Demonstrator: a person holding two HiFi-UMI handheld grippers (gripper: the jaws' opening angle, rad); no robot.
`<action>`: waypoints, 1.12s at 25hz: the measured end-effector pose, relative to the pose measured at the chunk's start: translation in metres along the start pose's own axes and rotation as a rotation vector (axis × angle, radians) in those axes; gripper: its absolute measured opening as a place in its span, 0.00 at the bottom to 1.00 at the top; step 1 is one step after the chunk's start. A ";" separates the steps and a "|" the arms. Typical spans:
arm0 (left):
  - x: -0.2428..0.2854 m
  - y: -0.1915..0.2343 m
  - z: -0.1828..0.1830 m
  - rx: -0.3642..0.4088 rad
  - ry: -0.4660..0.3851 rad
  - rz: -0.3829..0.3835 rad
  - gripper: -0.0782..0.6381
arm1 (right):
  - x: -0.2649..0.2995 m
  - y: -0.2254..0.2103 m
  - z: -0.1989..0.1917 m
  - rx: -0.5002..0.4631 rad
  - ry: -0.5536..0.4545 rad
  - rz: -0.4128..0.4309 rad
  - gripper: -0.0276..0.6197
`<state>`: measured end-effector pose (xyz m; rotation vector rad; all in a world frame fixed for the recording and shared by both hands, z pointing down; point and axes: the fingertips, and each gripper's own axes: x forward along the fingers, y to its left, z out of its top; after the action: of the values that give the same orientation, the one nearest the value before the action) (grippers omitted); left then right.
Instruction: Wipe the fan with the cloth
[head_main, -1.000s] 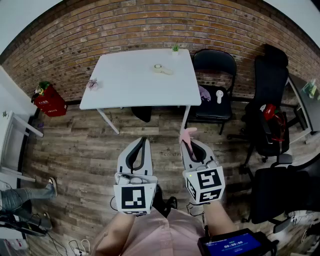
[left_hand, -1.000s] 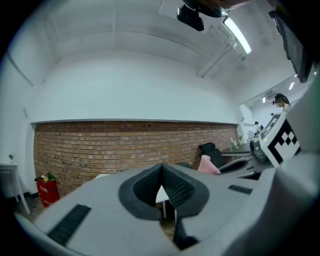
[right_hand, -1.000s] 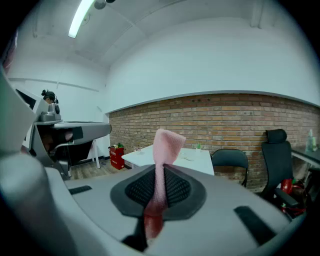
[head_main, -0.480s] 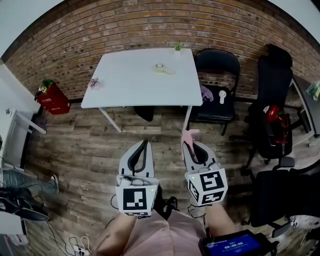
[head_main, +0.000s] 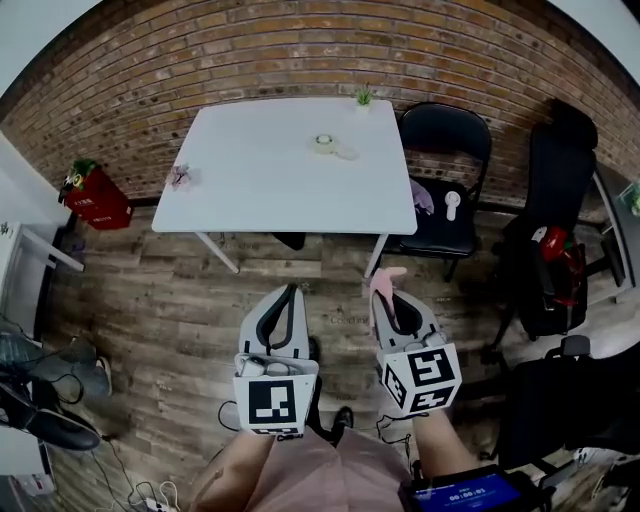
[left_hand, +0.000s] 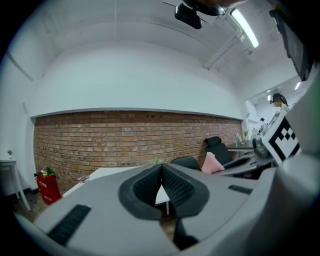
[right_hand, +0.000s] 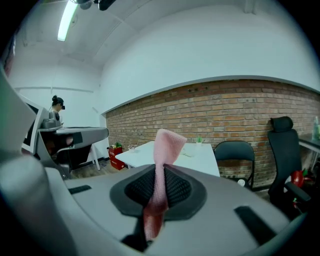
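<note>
My right gripper (head_main: 390, 298) clamps the pink cloth (head_main: 382, 281); my left gripper (head_main: 290, 293) is closed, empty. The fan (head_main: 452, 205) lies on the black chair (head_main: 446, 126) seat, lengthwise away from me, ahead-right, nearer the right gripper.

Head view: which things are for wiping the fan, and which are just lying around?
For the job:
- pink cloth, pinched in the right gripper
- small white fan, lying on the black chair

Just lying about:
- white table
- little plant on the table's far edge
- purple cloth on the chair
- red container by the wall
</note>
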<state>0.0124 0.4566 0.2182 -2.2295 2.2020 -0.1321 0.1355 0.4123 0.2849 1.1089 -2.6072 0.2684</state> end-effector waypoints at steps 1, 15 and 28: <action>0.014 0.008 -0.003 0.004 0.002 -0.005 0.12 | 0.015 -0.004 0.002 0.004 0.003 -0.002 0.10; 0.175 0.104 -0.002 0.044 0.032 -0.137 0.12 | 0.172 -0.045 0.077 0.032 -0.020 -0.100 0.10; 0.247 0.111 -0.009 0.038 0.050 -0.193 0.12 | 0.213 -0.088 0.101 0.032 -0.022 -0.163 0.10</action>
<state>-0.0965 0.2090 0.2341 -2.4397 1.9836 -0.2307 0.0392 0.1808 0.2673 1.3345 -2.5211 0.2641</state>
